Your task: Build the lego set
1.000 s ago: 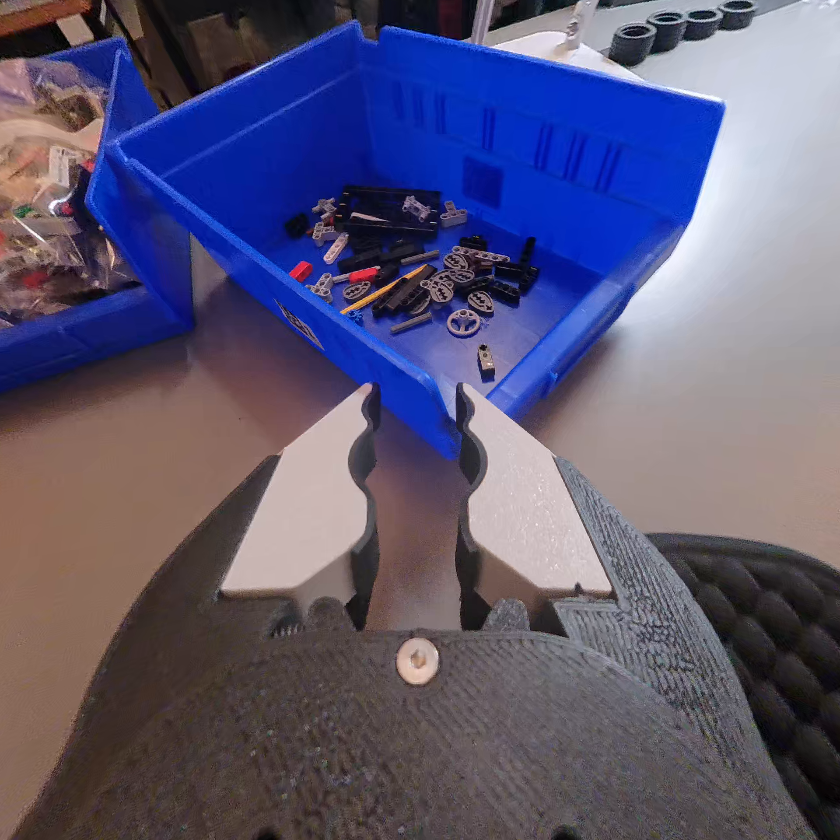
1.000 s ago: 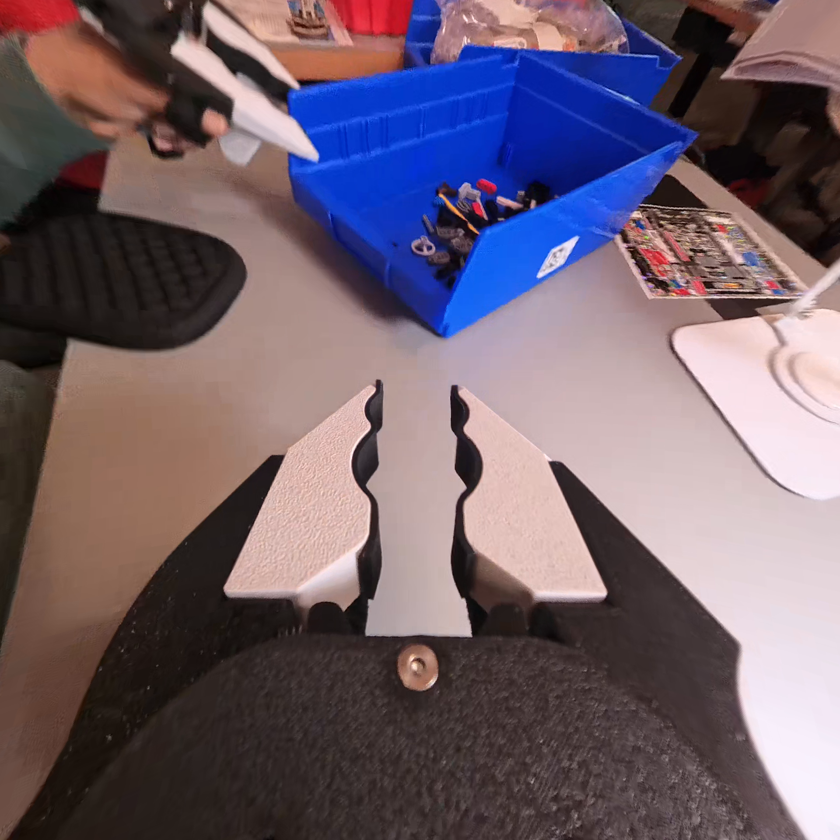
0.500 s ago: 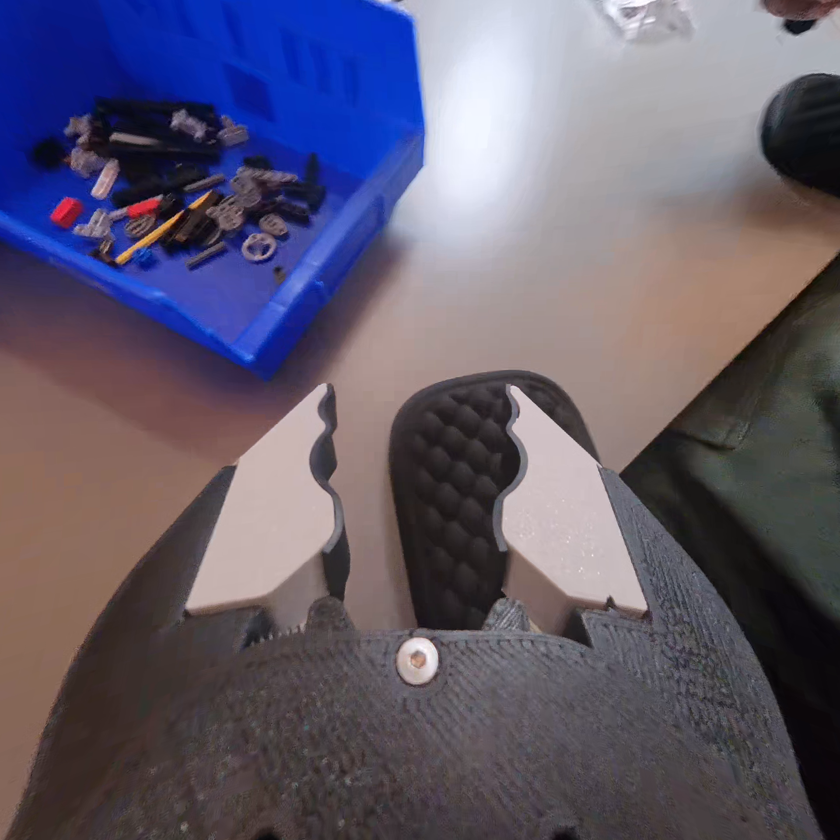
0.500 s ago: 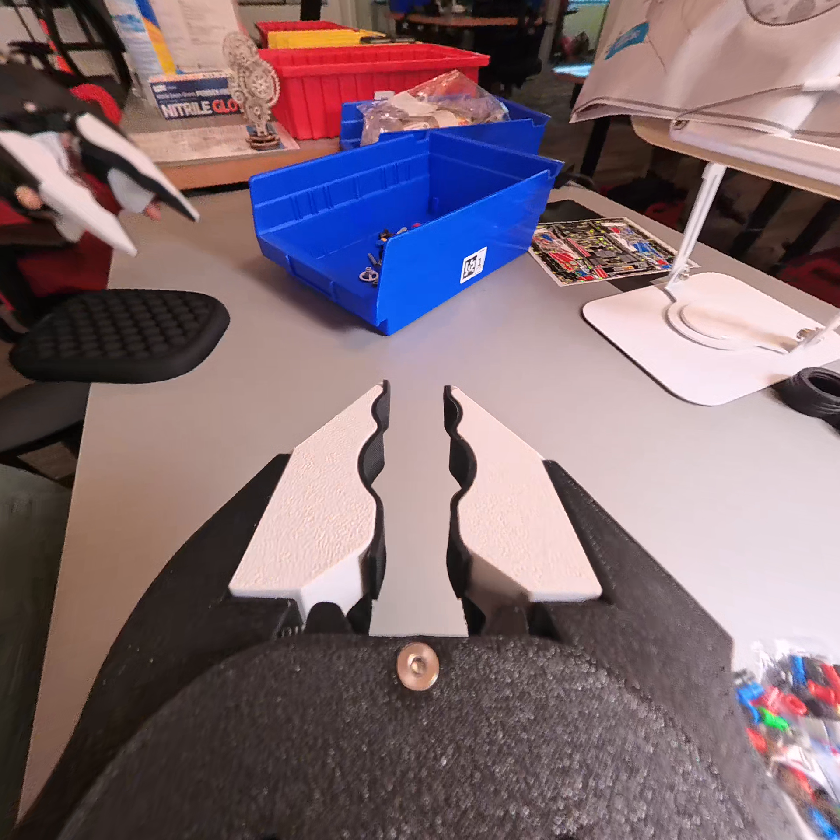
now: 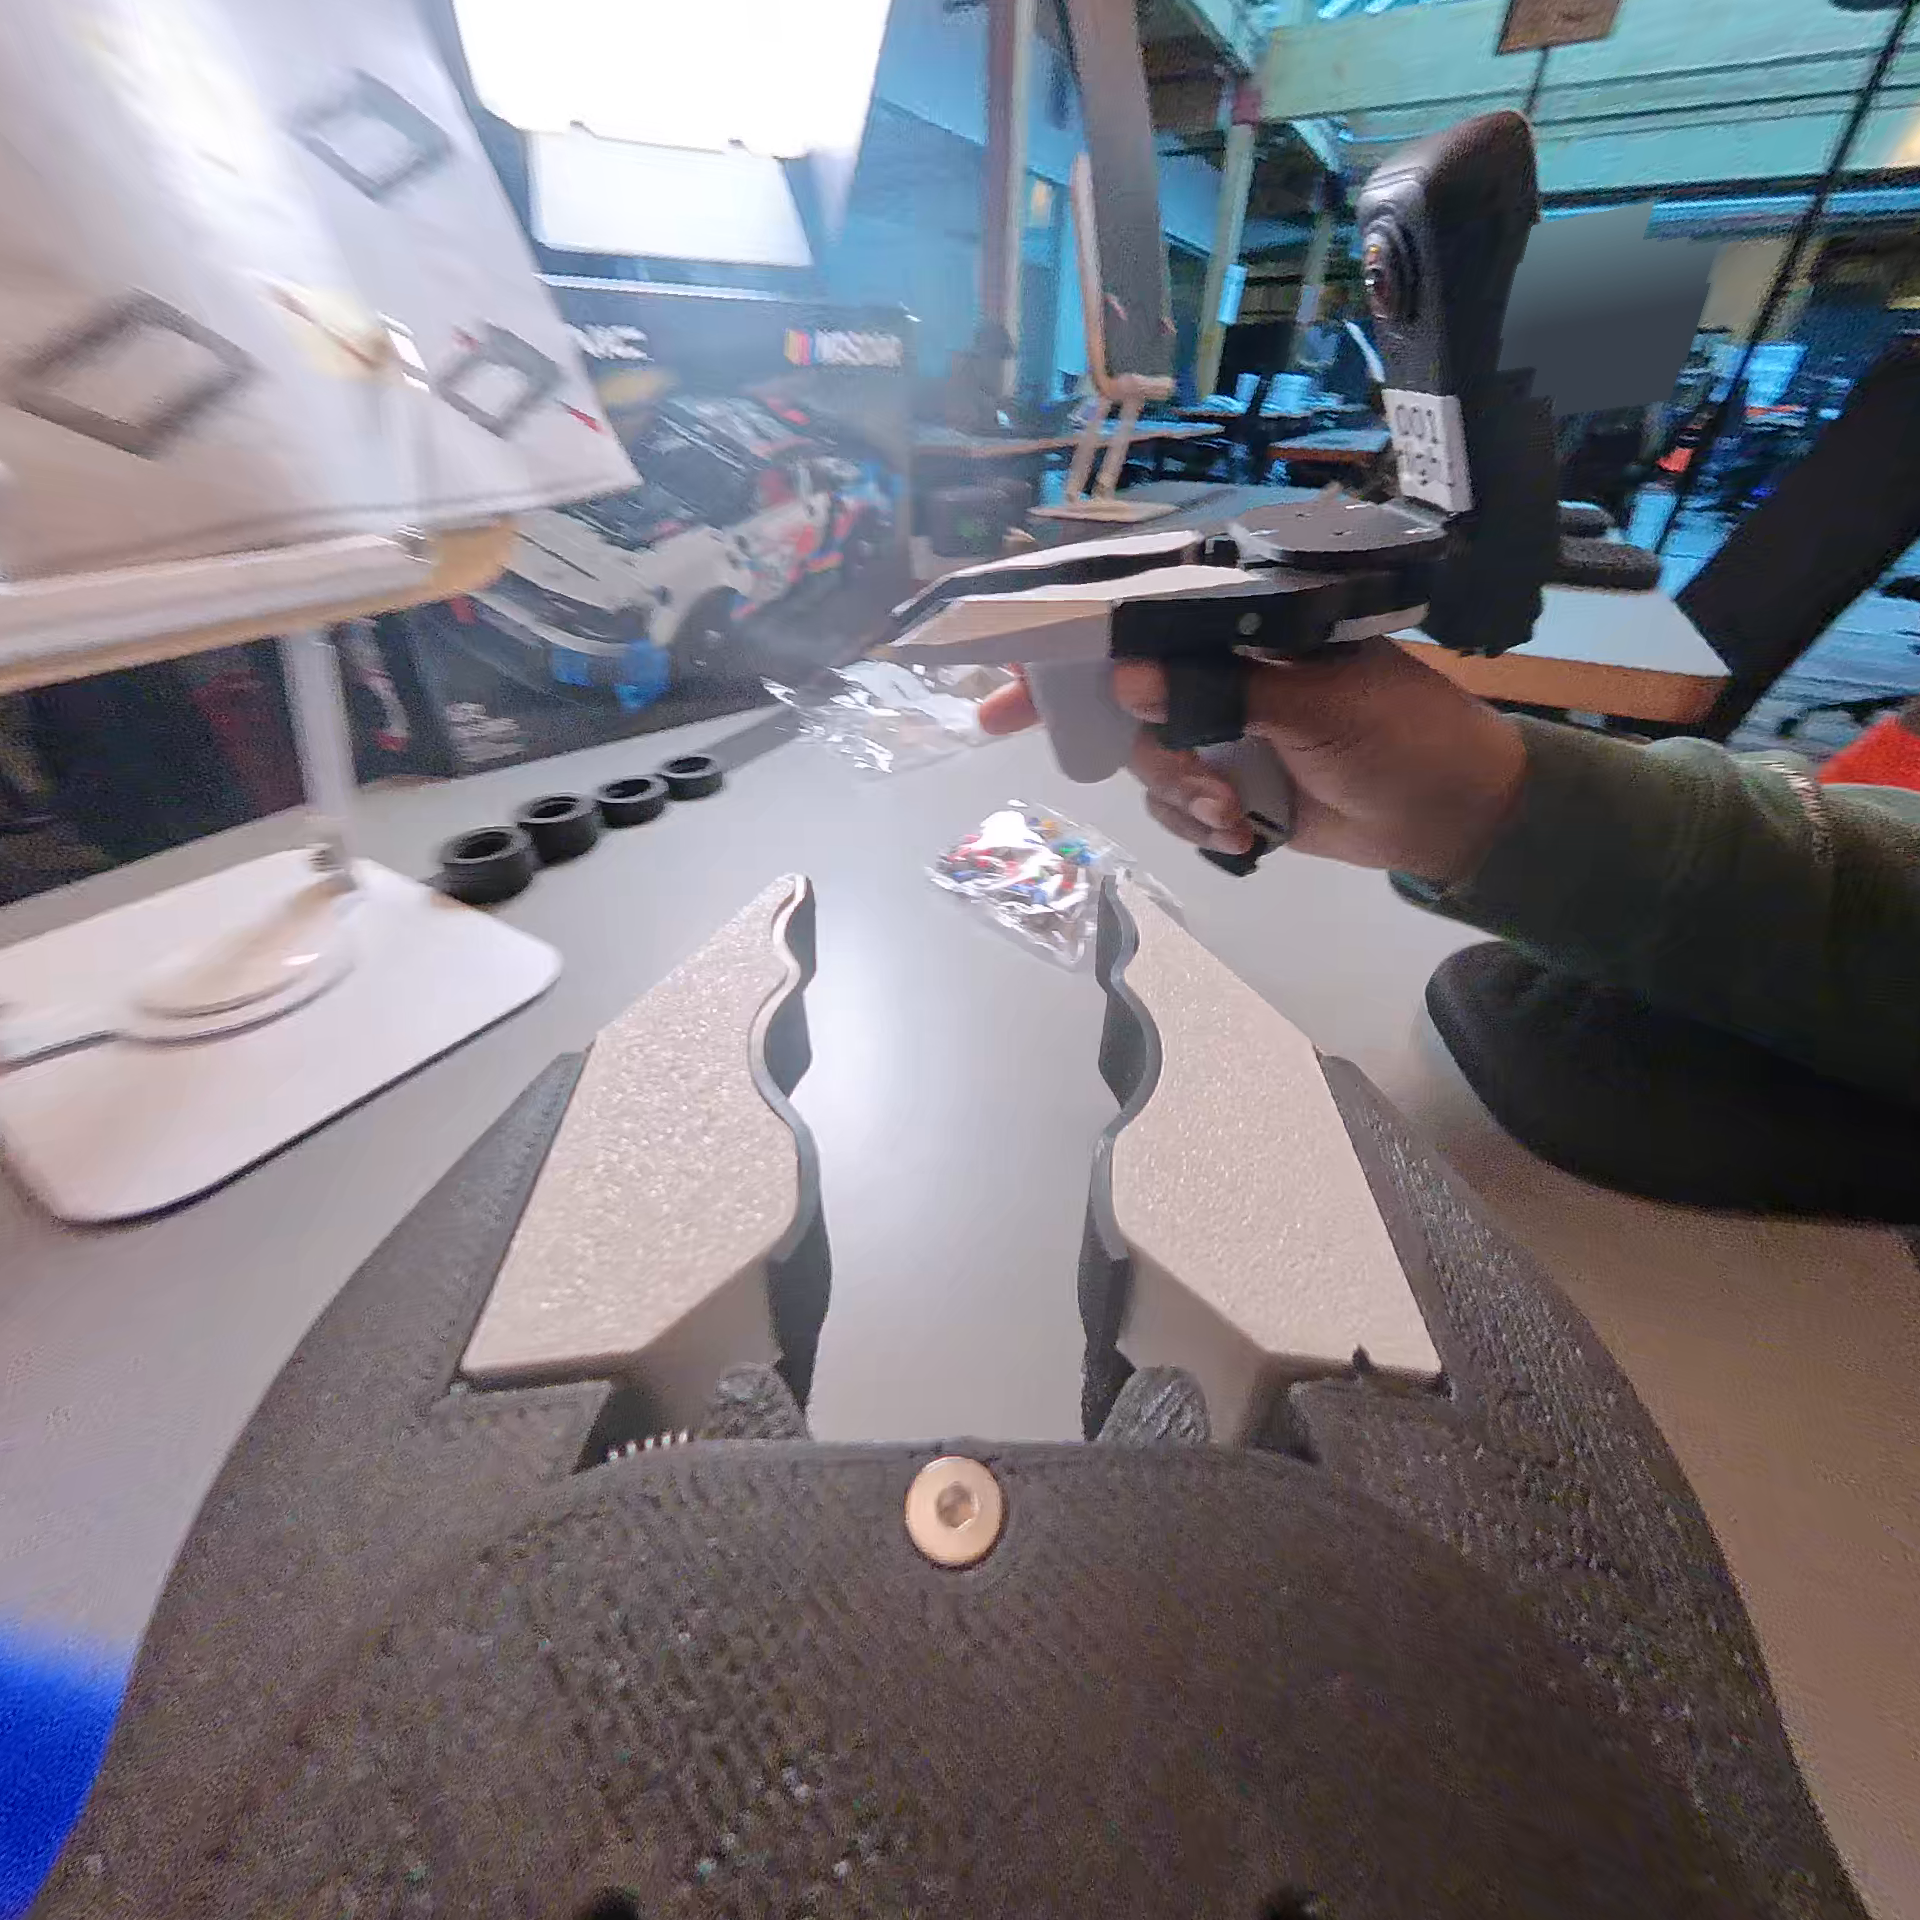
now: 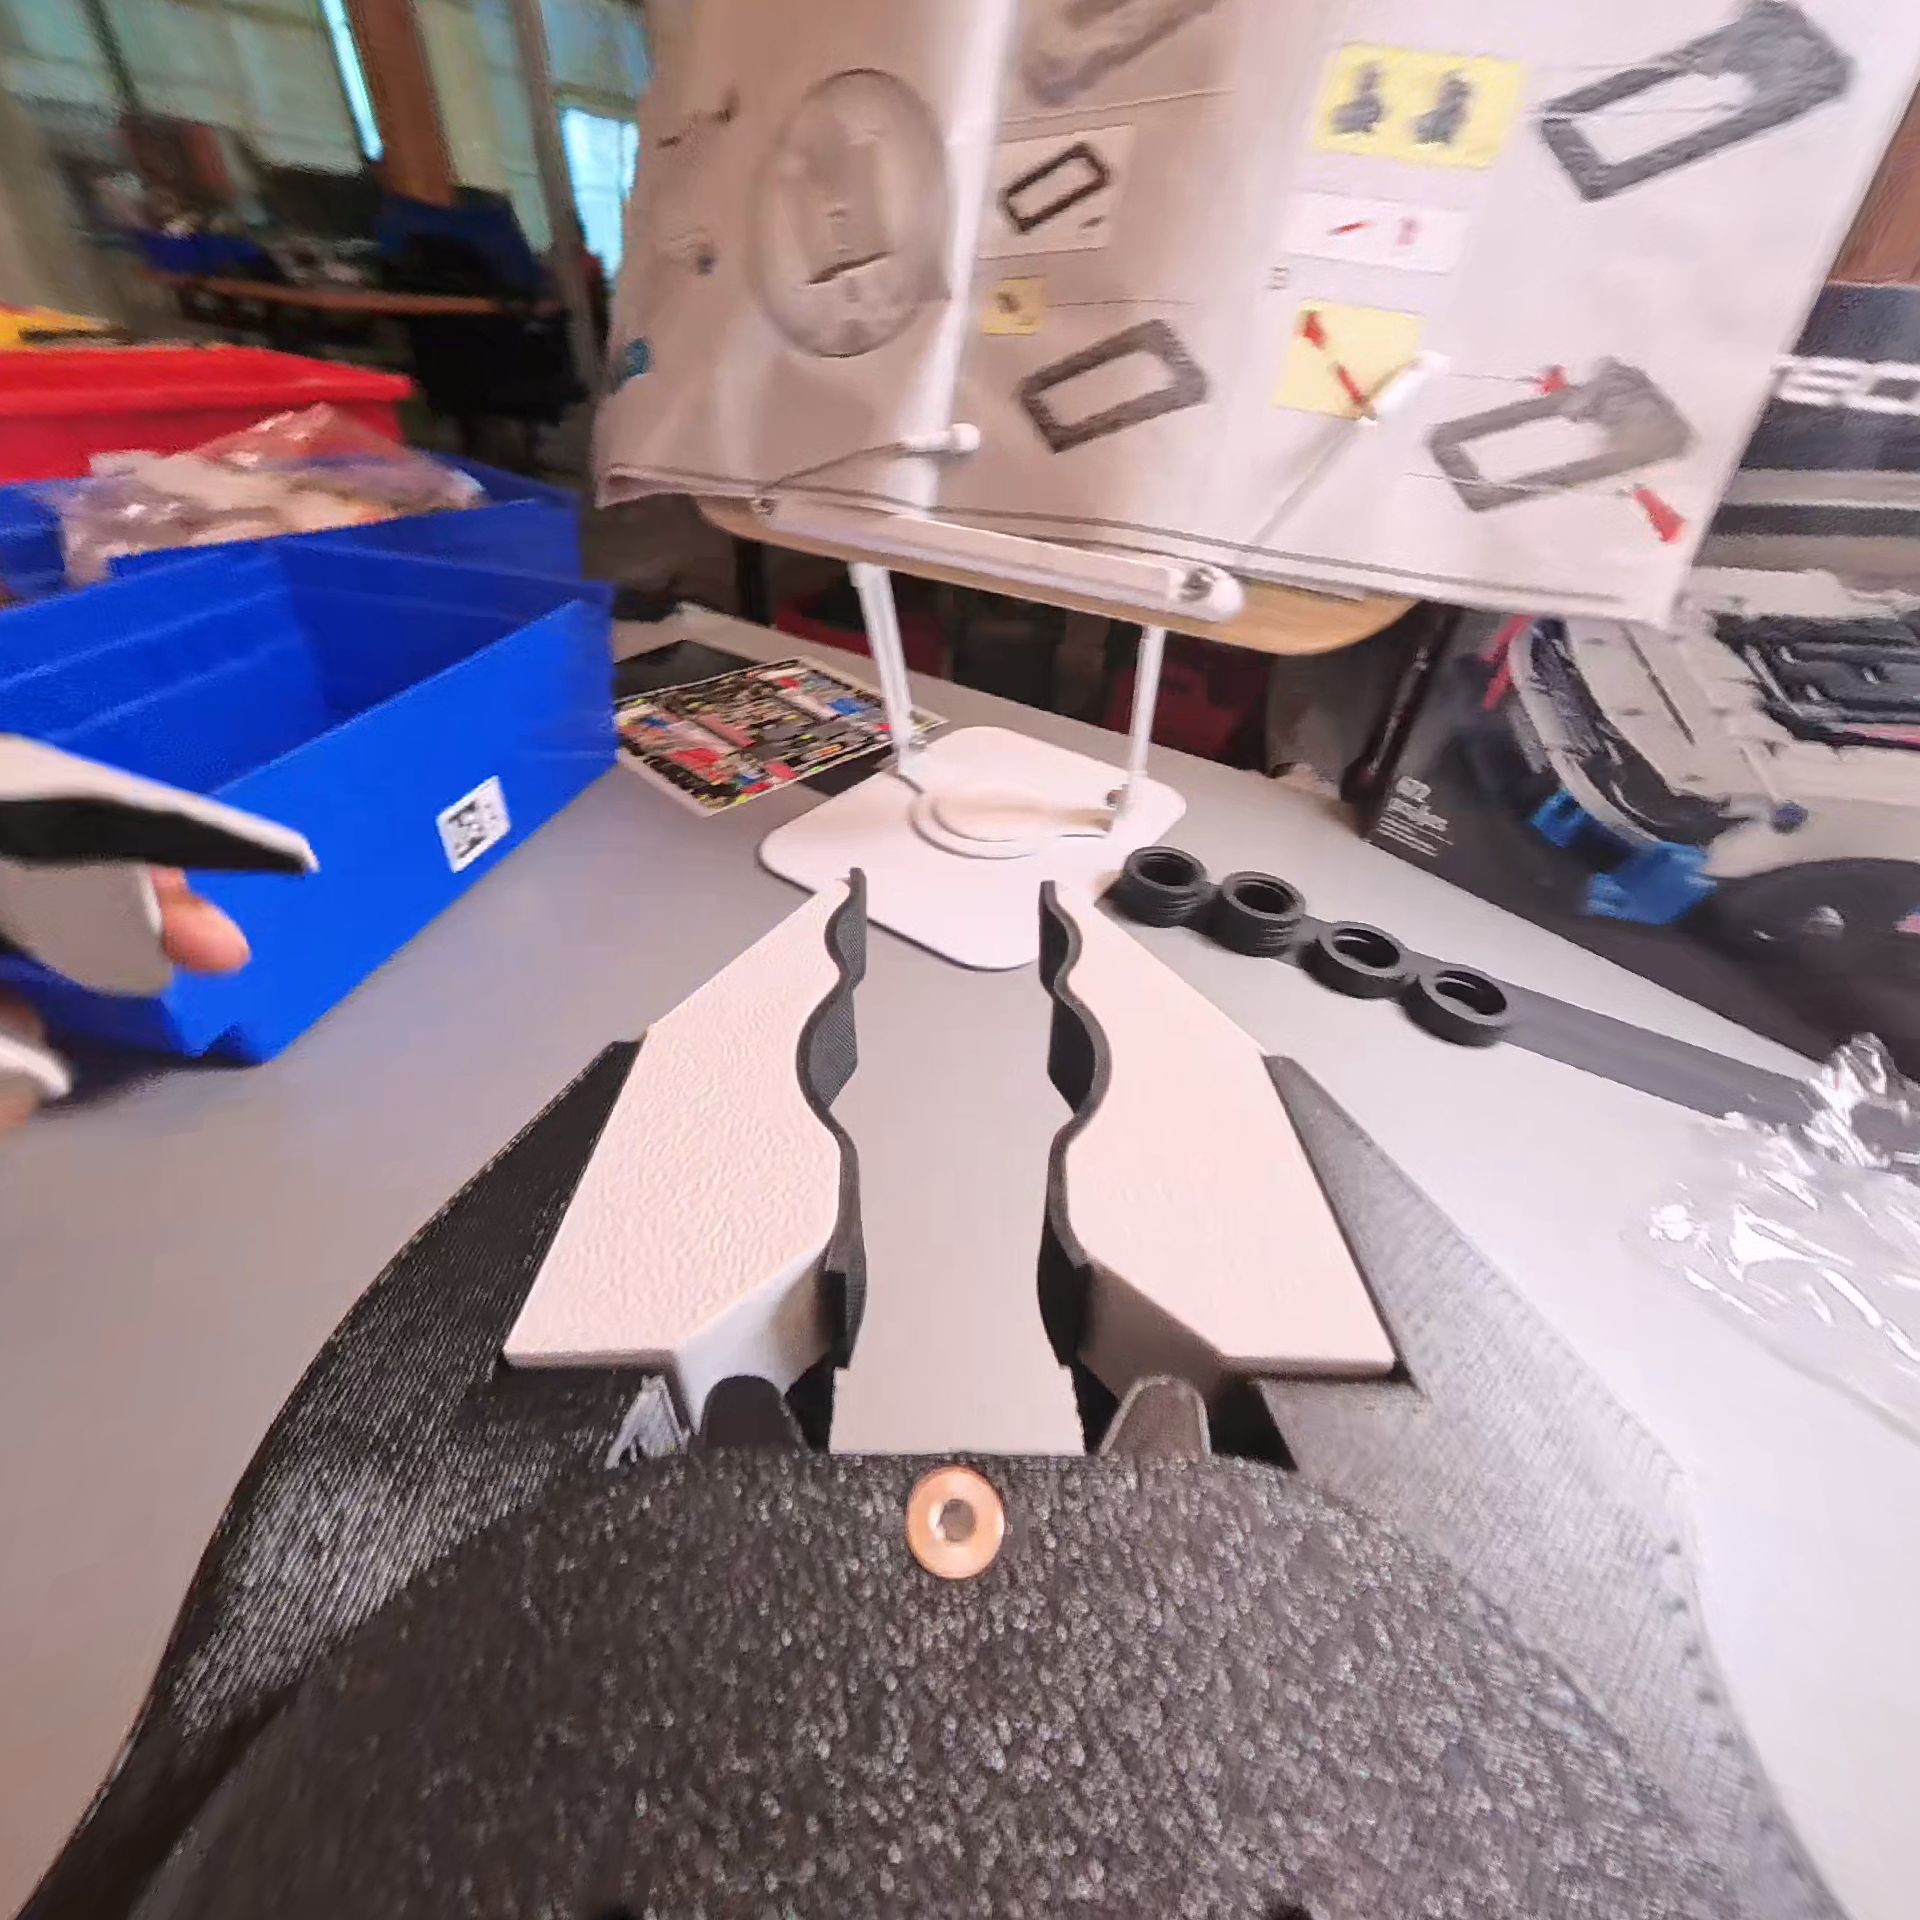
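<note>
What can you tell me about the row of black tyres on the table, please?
Four small black tyres, rubbery-looking with hollow centres, lie in a slightly curved row on the grey table. They sit beside the white stand base, in front of the set's box. Neighbours look close or touching. Neither gripper touches them.

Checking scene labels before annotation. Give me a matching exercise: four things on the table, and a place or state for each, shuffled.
Things:
1. tyres
2. blue bin
3. bag of small parts
4. right gripper

Places or states:
A. held up off the table in a hand
B. lying flat on the table, just beyond the left gripper
C. four in a row beside the white stand base
D. left of the sticker sheet

Pairs: 1-C, 2-D, 3-B, 4-A
</note>
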